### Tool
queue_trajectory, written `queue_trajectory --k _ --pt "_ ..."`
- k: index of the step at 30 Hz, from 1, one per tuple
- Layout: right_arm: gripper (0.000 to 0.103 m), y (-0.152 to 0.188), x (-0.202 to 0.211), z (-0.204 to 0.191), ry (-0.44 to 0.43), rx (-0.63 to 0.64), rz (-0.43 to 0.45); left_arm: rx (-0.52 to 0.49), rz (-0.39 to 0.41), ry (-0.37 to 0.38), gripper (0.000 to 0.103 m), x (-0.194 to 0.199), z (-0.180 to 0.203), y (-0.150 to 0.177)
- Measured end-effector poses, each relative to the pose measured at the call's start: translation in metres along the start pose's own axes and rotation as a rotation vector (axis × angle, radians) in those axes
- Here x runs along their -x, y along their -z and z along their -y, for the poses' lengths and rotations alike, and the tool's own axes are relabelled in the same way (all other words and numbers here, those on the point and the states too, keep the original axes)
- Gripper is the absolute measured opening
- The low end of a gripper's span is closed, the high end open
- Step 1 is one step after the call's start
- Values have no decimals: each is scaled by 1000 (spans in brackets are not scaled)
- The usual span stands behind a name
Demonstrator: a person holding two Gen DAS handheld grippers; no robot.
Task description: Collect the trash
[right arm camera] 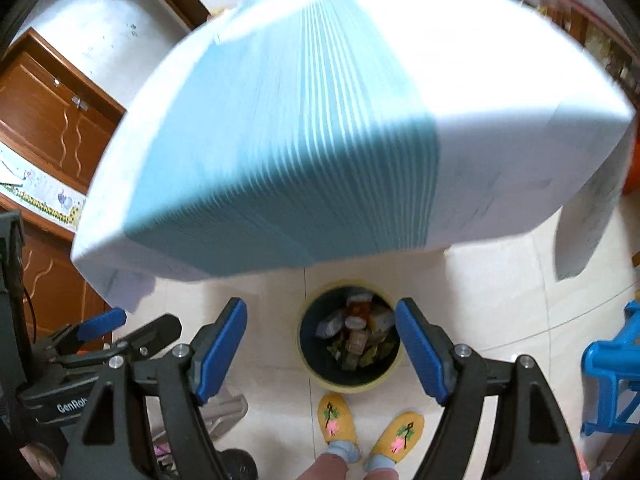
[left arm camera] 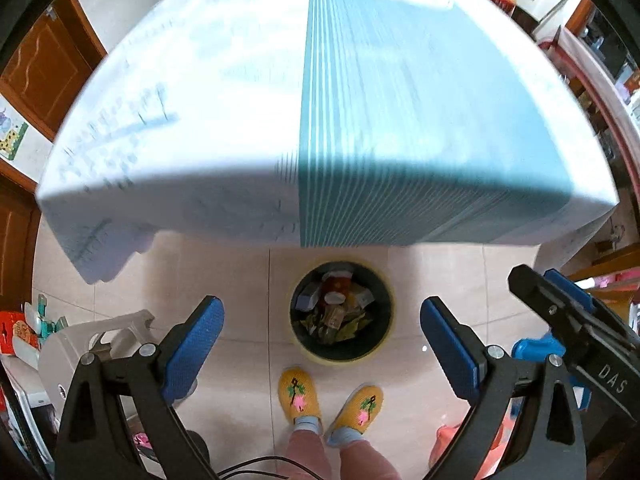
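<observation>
White letters "DAS" stand on the black body of the right gripper (left arm camera: 568, 312), seen to the right of the left gripper (left arm camera: 322, 338) in the left wrist view; the word may be cut off. In the right wrist view, white letters "GenRob" stand on the black body of the left gripper (right arm camera: 124, 328), low to the left of the right gripper (right arm camera: 320, 340); the rest of the word is hidden behind a finger. The cloth on the bench (left arm camera: 160, 120) carries faint grey printed marks ahead and to the left, too blurred to read. Labels on the trash in the bin (left arm camera: 340, 312) are too small to read.
</observation>
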State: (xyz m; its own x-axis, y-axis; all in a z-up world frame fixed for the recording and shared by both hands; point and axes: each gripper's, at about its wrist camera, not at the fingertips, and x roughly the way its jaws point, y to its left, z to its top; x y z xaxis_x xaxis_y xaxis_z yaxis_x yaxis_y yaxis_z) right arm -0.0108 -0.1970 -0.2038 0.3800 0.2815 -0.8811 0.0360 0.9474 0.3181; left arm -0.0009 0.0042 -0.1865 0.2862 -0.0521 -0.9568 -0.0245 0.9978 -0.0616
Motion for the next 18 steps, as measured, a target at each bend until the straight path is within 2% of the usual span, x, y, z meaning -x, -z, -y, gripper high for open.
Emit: queue_trajectory --k 7,18 --pt "77 -33 65 -23 21 55 112 36 83 -10 98 58 6 -19" --pt "77 -58 132 -44 0 102 232 40 248 -27 98 131 20 -34"
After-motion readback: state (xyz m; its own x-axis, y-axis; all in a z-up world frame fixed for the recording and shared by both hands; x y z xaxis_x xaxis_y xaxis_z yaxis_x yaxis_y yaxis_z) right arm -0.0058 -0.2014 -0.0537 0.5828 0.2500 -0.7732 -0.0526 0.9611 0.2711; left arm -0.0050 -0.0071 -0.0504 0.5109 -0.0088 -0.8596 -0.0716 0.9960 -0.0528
